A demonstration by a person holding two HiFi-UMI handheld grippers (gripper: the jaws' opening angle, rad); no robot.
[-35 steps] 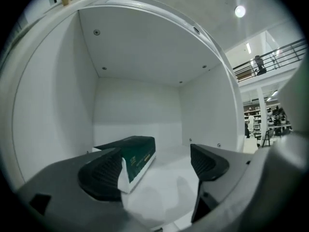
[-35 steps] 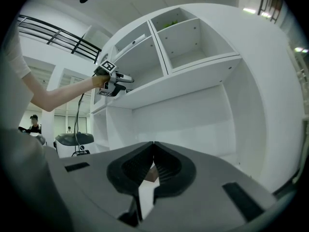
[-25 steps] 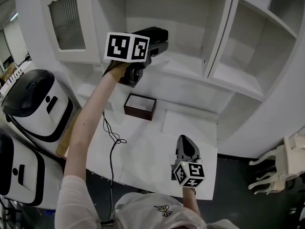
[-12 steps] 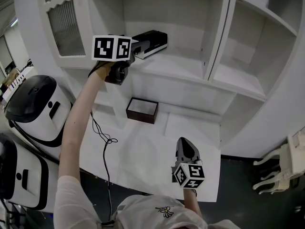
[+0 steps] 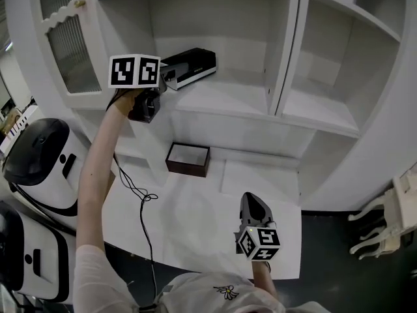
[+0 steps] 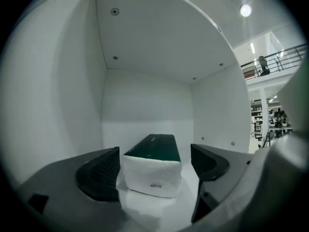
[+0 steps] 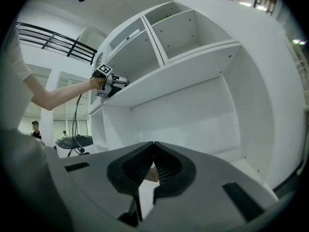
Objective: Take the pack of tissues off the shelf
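My left gripper (image 6: 155,164) has its jaws spread wide. The rectangular, white-wrapped pack of tissues (image 6: 152,178) with a dark green top stands in the gap between them. Neither jaw seems to press on it, though the left-hand one looks closer. The pack's long axis runs straight away from the jaws toward the back wall of the white wooden shelf (image 5: 228,96), so I judge that a squeeze across its narrow width is what comes next. My right gripper (image 7: 152,164) is clenched on nothing, low over the white table (image 5: 195,214) and well apart from the pack.
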